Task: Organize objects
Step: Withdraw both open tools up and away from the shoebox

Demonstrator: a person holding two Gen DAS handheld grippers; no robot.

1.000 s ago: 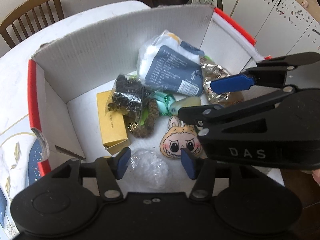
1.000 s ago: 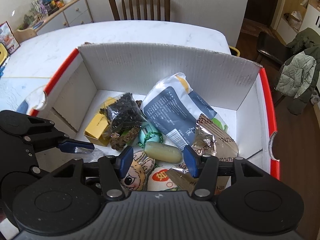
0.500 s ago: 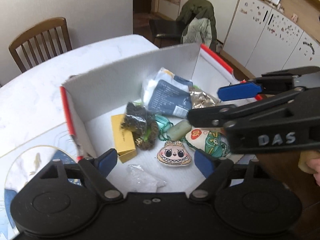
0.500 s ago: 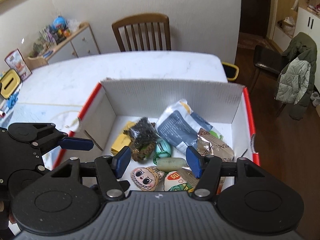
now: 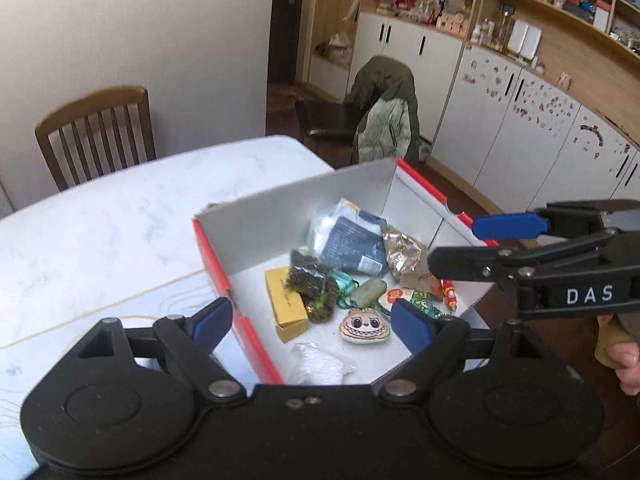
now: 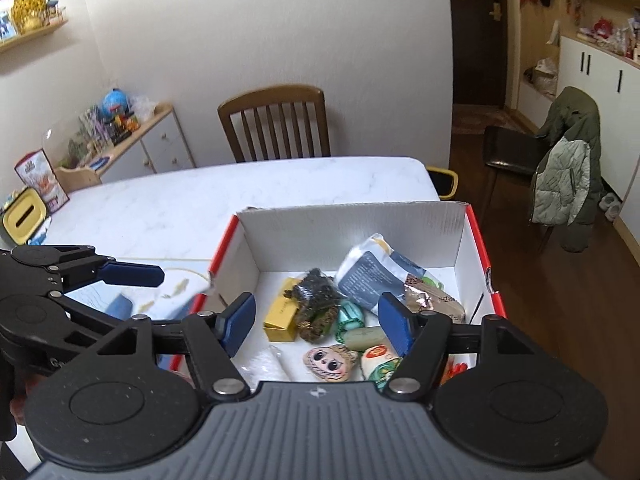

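Looking down into a white cardboard box (image 6: 352,224) with red outer sides, parked at the near right corner of a pale marble-look table (image 6: 224,196). Both tongs up above it and empty: left gripper (image 5: 310,322) spread wide with nothing between the blue pads, right gripper (image 6: 316,322) same deal, released and clear of everything.

Box contents, all loose on the floor of it:
- yellow carton (image 6: 280,316) toward the left, dark bag of dried bits (image 6: 316,294) leaning on its right side
- big white and blue pouch (image 6: 372,272) against the far wall, crinkly brown foil packet (image 6: 432,300) just right of it
- teal beaded thing (image 6: 350,318) and a pale green oblong (image 6: 364,336) in the middle
- flat plush face charm (image 5: 364,326) near the front, a red and green printed packet (image 6: 378,364) touching its right edge
- clear crumpled plastic bag (image 5: 320,364) at the near edge

Wooden chair (image 6: 276,120) at the far side of the table, jacket slung over a dark chair (image 6: 568,160) off right. Yellow tissue holder (image 6: 22,220) at the far left table edge.
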